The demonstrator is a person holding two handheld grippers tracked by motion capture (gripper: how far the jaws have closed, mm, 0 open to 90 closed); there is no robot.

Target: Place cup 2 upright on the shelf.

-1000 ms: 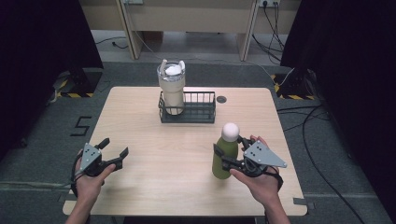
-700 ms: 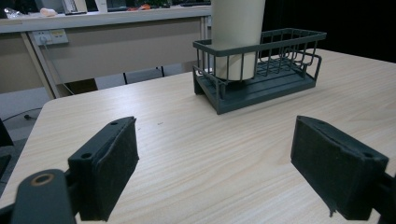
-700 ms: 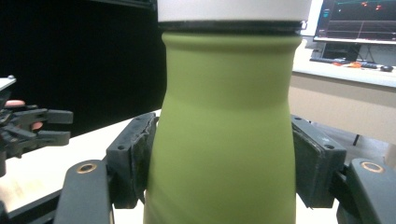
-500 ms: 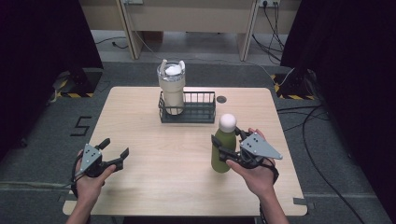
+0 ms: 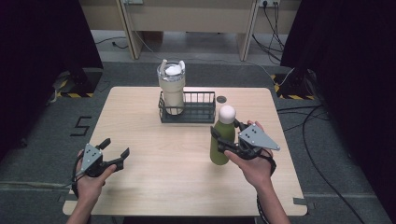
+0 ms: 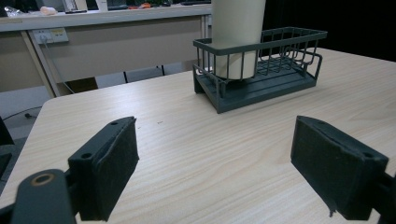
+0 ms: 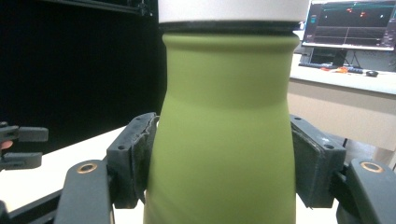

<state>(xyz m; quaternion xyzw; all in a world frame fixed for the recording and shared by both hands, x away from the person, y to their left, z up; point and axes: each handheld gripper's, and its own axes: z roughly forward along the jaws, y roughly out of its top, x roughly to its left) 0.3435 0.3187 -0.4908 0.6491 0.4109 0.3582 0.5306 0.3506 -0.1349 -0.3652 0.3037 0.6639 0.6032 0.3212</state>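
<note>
Right gripper view, item one: green bottle (image 7: 222, 135), white cap at top, body seated between both black pads, which press its flanks; we record the right gripper (image 7: 224, 158) as clamped on the bottle just below the shoulder. In the high view the bottle (image 5: 222, 142) stands upright toward the right edge of the tabletop (image 5: 154, 186), in front of the wire basket (image 5: 198, 111), with the right gripper (image 5: 227, 145) gripping it from the right side. We judge the step in hand to be carrying the bottle toward the basket's free compartment; done well, we keep it vertical, hold the grip steady, lift its base above the basket rim and avoid the cream tumbler (image 5: 171, 88) standing in the left compartment. Item two: left gripper (image 5: 115, 155), near the front left corner, jaws apart and holding nothing, well apart from the bottle.
</note>
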